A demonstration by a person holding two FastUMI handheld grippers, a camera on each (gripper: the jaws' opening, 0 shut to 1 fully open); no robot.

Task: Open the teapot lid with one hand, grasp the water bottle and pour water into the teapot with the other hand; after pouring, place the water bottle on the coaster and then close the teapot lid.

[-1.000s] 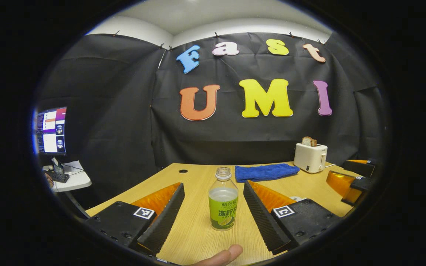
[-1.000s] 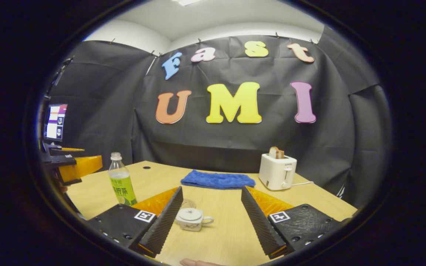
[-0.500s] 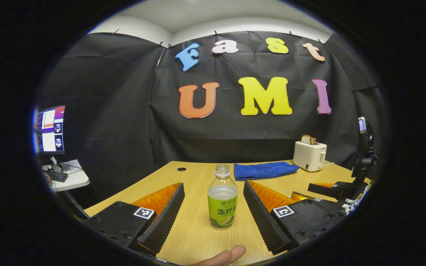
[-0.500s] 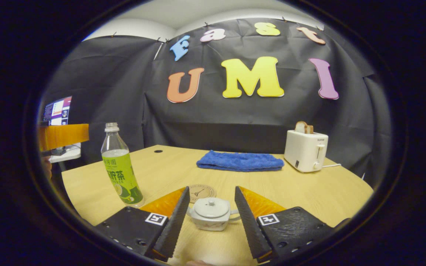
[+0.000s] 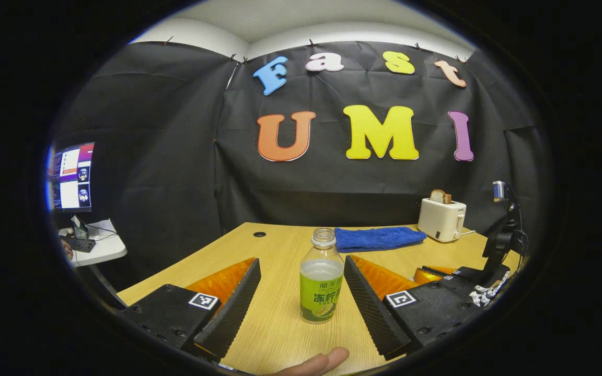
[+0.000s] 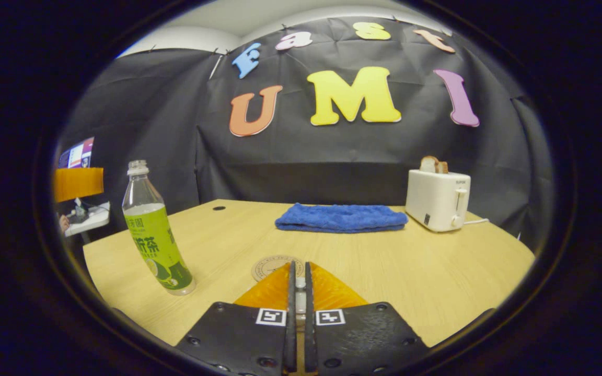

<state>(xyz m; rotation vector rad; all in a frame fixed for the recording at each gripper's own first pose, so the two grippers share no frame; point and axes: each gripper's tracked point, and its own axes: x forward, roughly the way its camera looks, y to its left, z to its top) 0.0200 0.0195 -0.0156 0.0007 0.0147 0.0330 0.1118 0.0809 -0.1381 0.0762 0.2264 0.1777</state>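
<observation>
An uncapped water bottle (image 5: 321, 284) with a green label stands upright on the wooden table (image 5: 275, 324). It sits between the fingers of my left gripper (image 5: 301, 260), which is open and not touching it. In the right gripper view the same bottle (image 6: 153, 237) stands at the left. My right gripper (image 6: 299, 264) is shut on the teapot lid (image 6: 299, 284); a sliver of white shows between its fingers, and the teapot's body is hidden beneath them. A round coaster (image 6: 268, 264) lies just beyond the fingertips. The right gripper (image 5: 439, 272) also appears low at the right of the left gripper view.
A folded blue towel (image 6: 340, 218) and a white toaster (image 6: 437, 200) holding bread stand at the back of the table. A monitor (image 5: 71, 175) on a side desk is off to the left. A person's fingertip (image 5: 317, 362) shows at the bottom edge.
My right gripper dropped onto the teapot and closed on its lid, hiding the pot. My left gripper shifted slightly so the bottle sits nearer its right finger; it stays open.
</observation>
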